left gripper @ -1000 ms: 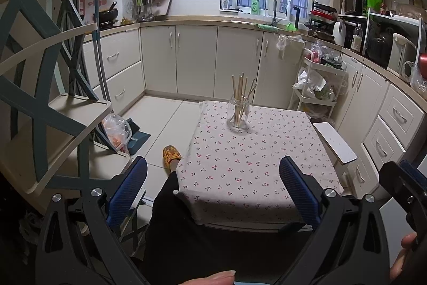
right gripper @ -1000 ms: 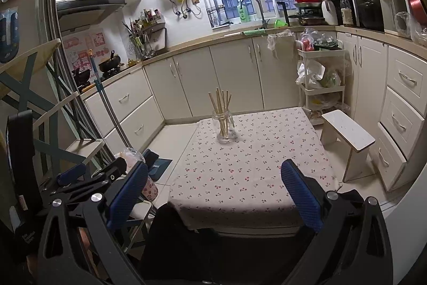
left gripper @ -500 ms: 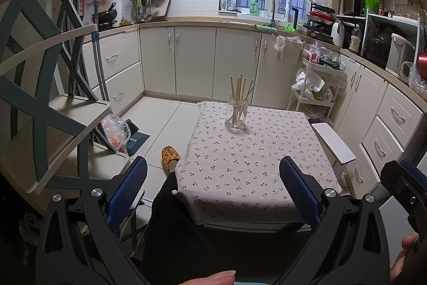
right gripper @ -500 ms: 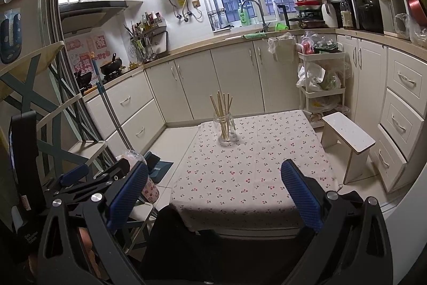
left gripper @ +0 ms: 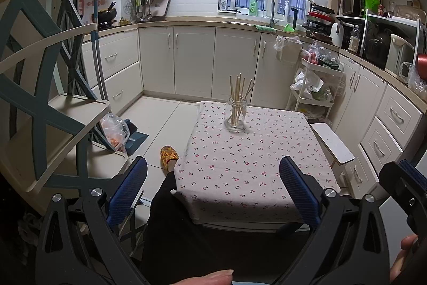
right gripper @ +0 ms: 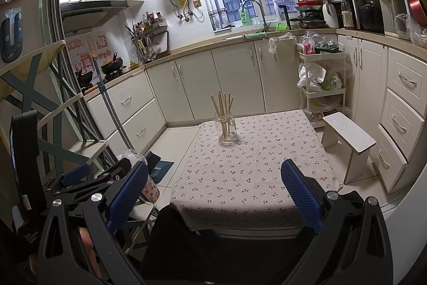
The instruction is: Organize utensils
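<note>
chopsticks [left gripper: 238,95] in jar [left gripper: 236,116], jar on table's [left gripper: 240,178] far end

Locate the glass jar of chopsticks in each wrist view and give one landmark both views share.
Left wrist view: the glass jar stands right of centre, on the far part of the cherry-print tablecloth.
Right wrist view: the glass jar stands near centre, at the tablecloth's far left.
Shared landmark: the white stool right of the table.

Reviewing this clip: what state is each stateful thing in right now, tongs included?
Left tongs: open, holding nothing.
Right tongs: open, holding nothing.
Glass jar: upright on the table, no lid.
Chopsticks: standing in the jar, leaning apart.
Tablecloth: spread flat over the table.
</note>
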A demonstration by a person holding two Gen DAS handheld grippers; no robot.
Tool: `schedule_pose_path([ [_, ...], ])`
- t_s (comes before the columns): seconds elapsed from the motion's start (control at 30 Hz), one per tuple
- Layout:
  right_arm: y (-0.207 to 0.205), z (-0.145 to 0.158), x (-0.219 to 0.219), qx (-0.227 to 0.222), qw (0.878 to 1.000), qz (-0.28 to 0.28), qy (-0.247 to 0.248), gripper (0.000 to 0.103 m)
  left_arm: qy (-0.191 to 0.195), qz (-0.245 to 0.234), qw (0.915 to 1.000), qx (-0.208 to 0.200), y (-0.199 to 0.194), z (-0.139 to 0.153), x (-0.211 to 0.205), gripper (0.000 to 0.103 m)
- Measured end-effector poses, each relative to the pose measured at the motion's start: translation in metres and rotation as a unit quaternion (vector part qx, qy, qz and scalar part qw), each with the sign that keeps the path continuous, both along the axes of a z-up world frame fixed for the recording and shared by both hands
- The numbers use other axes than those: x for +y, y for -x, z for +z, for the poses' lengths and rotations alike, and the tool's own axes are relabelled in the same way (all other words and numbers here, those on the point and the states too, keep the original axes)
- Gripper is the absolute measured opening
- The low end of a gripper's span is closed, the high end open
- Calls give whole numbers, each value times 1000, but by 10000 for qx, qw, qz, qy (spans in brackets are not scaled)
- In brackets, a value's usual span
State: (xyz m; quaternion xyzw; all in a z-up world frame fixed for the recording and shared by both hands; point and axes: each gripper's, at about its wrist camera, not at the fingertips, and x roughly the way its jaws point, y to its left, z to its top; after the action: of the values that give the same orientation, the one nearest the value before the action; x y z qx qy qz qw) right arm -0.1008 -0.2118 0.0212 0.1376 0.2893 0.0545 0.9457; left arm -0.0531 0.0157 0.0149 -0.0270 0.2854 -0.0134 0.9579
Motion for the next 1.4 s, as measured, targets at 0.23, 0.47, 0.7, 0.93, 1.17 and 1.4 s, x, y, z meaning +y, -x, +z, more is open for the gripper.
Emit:
schedule_pose_path([
  [0.23,1,1,3,-24,10000,11,0,96,4,3,10000,-2,0,0,0,95],
  [0.47,2,1,3,-23,10000,9,-2,96,3,2,10000,4,0,0,-1,95],
  [0.7,2,1,4,-25,10000,9,-3,96,5,0,10000,8,0,0,-2,95],
  [0.93,2,1,4,-28,10000,4,0,96,2,-10,10000,7,1,0,-5,95],
  [1.17,1,1,6,-31,10000,12,-7,96,4,-10,10000,7,1,0,-5,95],
  [1.4,2,0,6,-39,10000,8,-2,96,8,-14,10000,7,1,-1,-5,95],
])
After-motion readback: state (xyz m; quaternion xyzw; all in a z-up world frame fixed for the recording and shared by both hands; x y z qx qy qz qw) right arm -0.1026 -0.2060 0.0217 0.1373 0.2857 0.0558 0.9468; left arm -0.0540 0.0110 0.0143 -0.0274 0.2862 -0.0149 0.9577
